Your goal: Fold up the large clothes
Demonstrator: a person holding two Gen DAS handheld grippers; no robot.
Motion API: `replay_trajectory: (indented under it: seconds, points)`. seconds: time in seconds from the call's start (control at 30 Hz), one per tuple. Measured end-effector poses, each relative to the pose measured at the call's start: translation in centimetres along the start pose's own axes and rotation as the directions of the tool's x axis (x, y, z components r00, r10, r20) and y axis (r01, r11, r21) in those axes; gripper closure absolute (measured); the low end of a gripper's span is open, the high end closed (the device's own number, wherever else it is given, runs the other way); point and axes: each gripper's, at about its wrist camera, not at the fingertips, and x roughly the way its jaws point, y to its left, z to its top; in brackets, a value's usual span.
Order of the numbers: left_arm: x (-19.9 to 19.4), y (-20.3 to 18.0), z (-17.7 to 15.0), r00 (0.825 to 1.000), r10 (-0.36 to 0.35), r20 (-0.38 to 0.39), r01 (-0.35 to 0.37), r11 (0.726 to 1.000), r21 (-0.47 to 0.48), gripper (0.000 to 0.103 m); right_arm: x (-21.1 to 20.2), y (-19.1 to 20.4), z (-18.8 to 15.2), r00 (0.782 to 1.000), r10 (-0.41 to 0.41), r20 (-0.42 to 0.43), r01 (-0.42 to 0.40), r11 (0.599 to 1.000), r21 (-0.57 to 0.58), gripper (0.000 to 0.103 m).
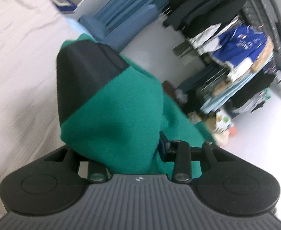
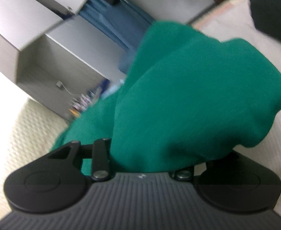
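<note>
L tool (image 1: 109,88) clamped on green garment (image 1: 121,118); R tool (image 2: 159,134) buried in fabric, grip unclear.

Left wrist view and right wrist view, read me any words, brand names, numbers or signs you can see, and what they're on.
Nothing is legible.
Blue jersey on the clothes rack: white lettering, too blurred to read.
Small white emblem on the left gripper's grey ribbed body: too small.
Same emblem on the right gripper's body: too small.
</note>
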Motion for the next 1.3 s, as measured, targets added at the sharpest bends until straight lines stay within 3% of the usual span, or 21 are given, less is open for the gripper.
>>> replay_trajectory:
  seconds: [0.1,0.2,0.33,0.53,0.7,0.83,1.03,1.3]
  points:
    - [0.2,2.0,-2.7,0.998,0.052,-0.022,-0.052,0.999,0.015,0.058,0.9,-1.6,-2.0,0.999,-0.026,-0.022,0.026,0.999,0.027,0.055]
    - [0.3,3.1,-4.6,0.995,0.094,-0.017,-0.094,0.995,0.027,0.053,0.9,-1.8,-2.9,1.000,-0.016,0.013,0.016,1.000,0.001,0.053]
    - [-0.1,2.9,-4.6,0.993,0.112,-0.021,-0.111,0.994,0.020,0.051,0.9,-1.1,-2.2,0.999,-0.032,-0.001,0.032,0.999,0.027,0.052]
    - [-2.5,0.9,-4.1,0.983,0.170,-0.075,-0.164,0.983,0.086,0.042,-1.5,-1.1,-2.2,0.996,-0.074,-0.055,0.079,0.993,0.093,0.049]
    - [-6.2,-2.2,-4.2,0.970,0.237,-0.055,-0.222,0.955,0.197,0.042,-4.4,0.7,-2.3,0.988,-0.144,-0.063,0.146,0.989,0.031,0.049]
    - [-9.3,-6.1,-3.3,0.970,0.241,-0.024,-0.227,0.941,0.250,0.042,-7.5,3.8,-1.8,0.984,-0.176,-0.019,0.174,0.983,-0.051,0.049]
    - [-15.9,-13.5,-2.4,0.980,0.193,0.053,-0.199,0.913,0.356,0.041,-13.2,9.8,-1.1,0.989,-0.102,0.108,0.120,0.975,-0.184,0.050]
    - [-23.9,-21.8,-3.9,0.983,0.132,0.127,-0.178,0.853,0.491,0.037,-19.8,16.8,-2.4,0.973,-0.010,0.231,0.093,0.932,-0.350,0.050]
